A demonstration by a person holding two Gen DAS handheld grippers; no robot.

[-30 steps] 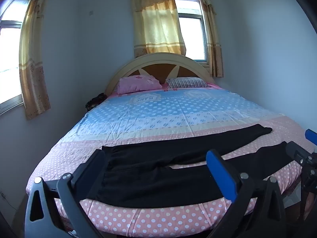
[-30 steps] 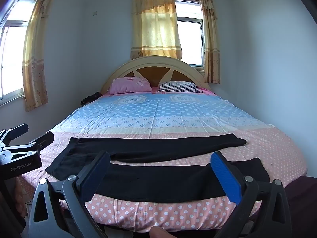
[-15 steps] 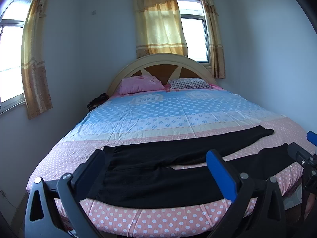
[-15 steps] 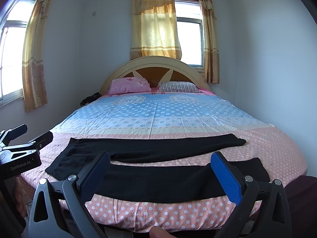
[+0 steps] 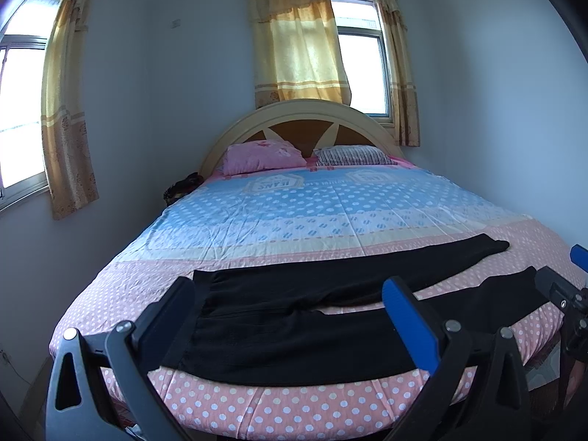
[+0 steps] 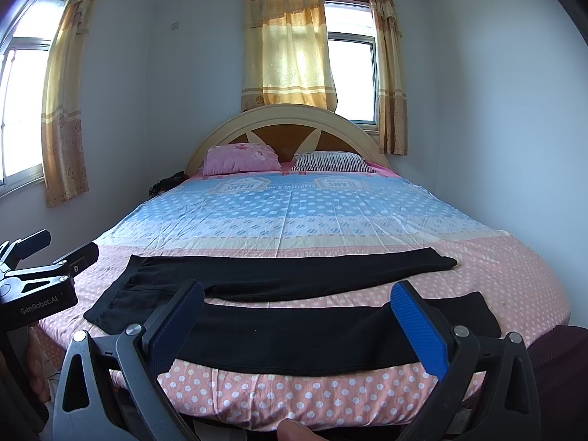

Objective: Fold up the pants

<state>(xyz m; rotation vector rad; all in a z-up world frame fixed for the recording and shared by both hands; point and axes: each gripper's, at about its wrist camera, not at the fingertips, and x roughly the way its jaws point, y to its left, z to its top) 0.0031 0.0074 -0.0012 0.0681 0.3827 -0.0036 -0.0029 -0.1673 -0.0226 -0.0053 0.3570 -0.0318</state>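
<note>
I see black pants [image 5: 294, 327] spread flat across the foot of a bed [image 5: 294, 213] with a polka-dot sheet, waistband at the left, the two legs splayed apart to the right. My left gripper [image 5: 290, 316] and right gripper [image 6: 297, 316] both hover before the near edge, fingers spread wide and holding nothing.

Both wrist views at bed [image 5: 294, 220] foot, facing headboard [image 6: 286, 125]; left offset leftward.
</note>
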